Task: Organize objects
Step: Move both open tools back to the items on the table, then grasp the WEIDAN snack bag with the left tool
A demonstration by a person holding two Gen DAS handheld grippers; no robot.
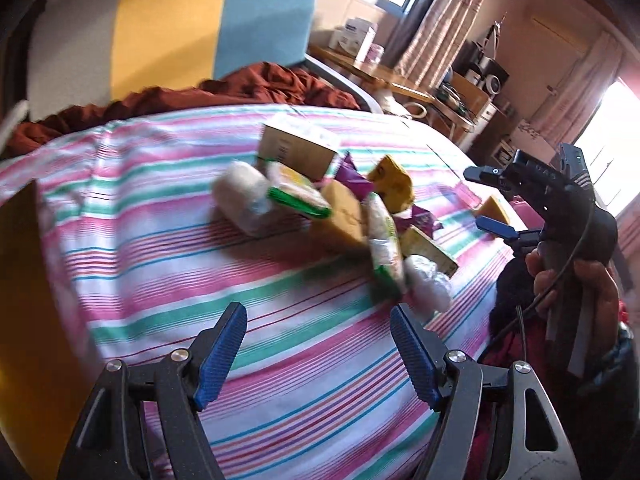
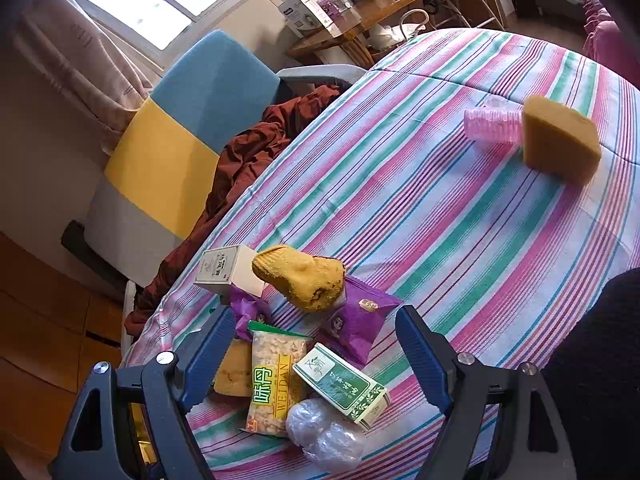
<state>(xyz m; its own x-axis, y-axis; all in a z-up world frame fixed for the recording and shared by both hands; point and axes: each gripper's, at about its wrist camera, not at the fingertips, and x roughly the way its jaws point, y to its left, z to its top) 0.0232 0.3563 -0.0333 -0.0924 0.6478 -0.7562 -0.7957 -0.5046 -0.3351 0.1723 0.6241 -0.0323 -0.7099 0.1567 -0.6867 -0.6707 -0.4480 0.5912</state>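
A pile of small goods lies on the striped tablecloth [image 2: 440,216]: a white box [image 2: 224,268], a yellow sock [image 2: 300,280], purple packets [image 2: 356,320], a snack packet [image 2: 276,380], a green box [image 2: 344,384], a sponge [image 2: 234,368] and a plastic-wrapped bundle [image 2: 324,432]. My right gripper [image 2: 316,356] hovers open over this pile, its pads pressing on nothing. Farther off lie a second sponge [image 2: 560,140] and a pink cup [image 2: 492,124] on its side. My left gripper [image 1: 318,356] stands open and empty short of the pile [image 1: 344,216]. The right gripper [image 1: 486,200] shows beyond it, held by a hand [image 1: 572,280].
A chair [image 2: 208,92] with a blue, yellow and white back stands at the table's far side, a rust-red cloth [image 2: 248,160] heaped on its seat. Behind it a wooden side table [image 2: 360,20] carries boxes. A brown-yellow box wall [image 1: 24,280] fills the left edge.
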